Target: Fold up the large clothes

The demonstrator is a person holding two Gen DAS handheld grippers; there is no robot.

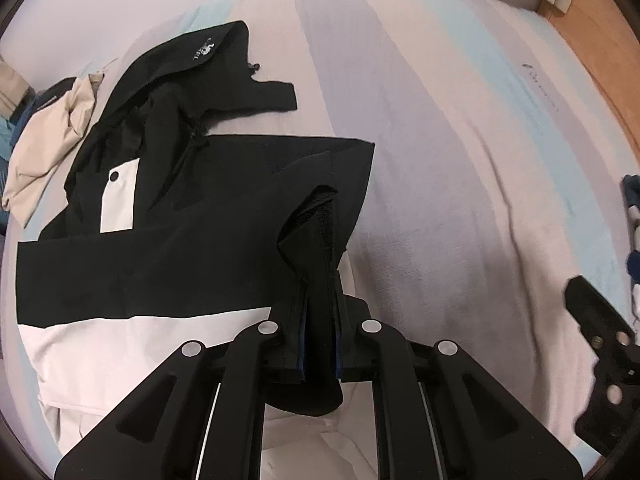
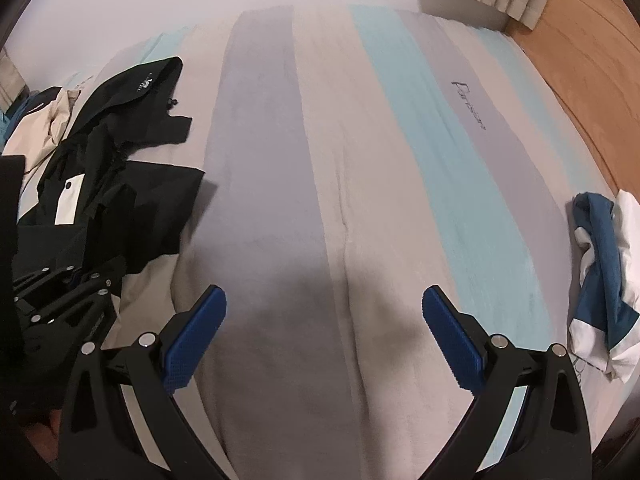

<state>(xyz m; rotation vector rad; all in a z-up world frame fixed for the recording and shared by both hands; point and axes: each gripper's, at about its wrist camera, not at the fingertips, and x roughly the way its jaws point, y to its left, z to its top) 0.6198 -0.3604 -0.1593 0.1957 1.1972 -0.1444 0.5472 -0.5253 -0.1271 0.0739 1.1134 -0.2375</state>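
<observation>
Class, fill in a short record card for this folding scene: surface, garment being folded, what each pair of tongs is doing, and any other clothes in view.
surface: striped bedspread
garment: black and white jacket, spread flat on the bedspread
left tongs: shut on a black sleeve cuff of the jacket
right tongs: open, nothing between them, over bare bedspread
other clothes: beige garment beyond the jacket; blue and white garment at the bed's right edge
</observation>
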